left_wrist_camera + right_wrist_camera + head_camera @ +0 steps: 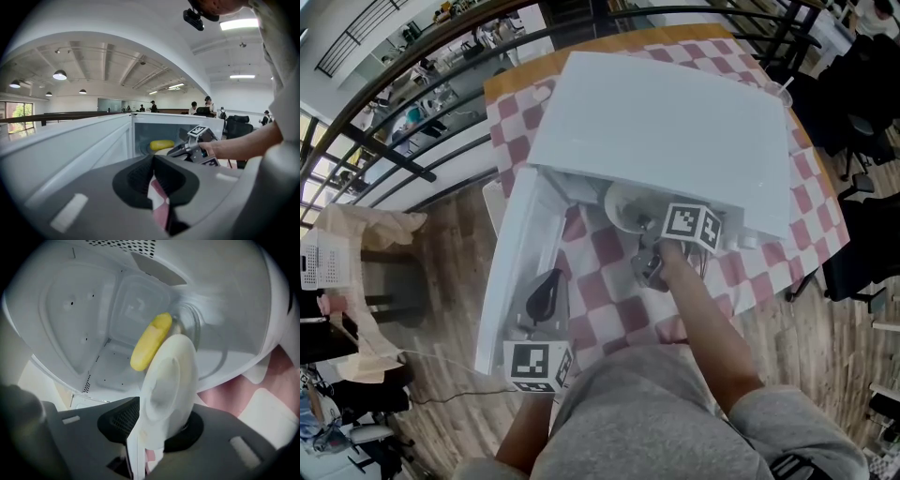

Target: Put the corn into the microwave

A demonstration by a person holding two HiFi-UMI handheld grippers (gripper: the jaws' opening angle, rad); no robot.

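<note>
The white microwave [675, 112] stands on a checked table with its door [520, 253] swung open to the left. The yellow corn [150, 341] lies inside the cavity by the glass turntable [192, 324], and it also shows in the left gripper view as corn [161, 145]. A white plate [168, 376] sits tilted at the opening, its thin rim between the jaws of my right gripper [157, 427]. Those jaws stand open, well apart from the rim. My left gripper [153, 164] hovers beside the door's inner face, its jaws shut with nothing between them.
A red-and-white checked cloth [609, 281] covers the table in front of the microwave. There is wooden floor [450, 234] to the left, a black railing [384, 141] beyond it, and dark chairs [862, 94] at the right. People sit far off in the office.
</note>
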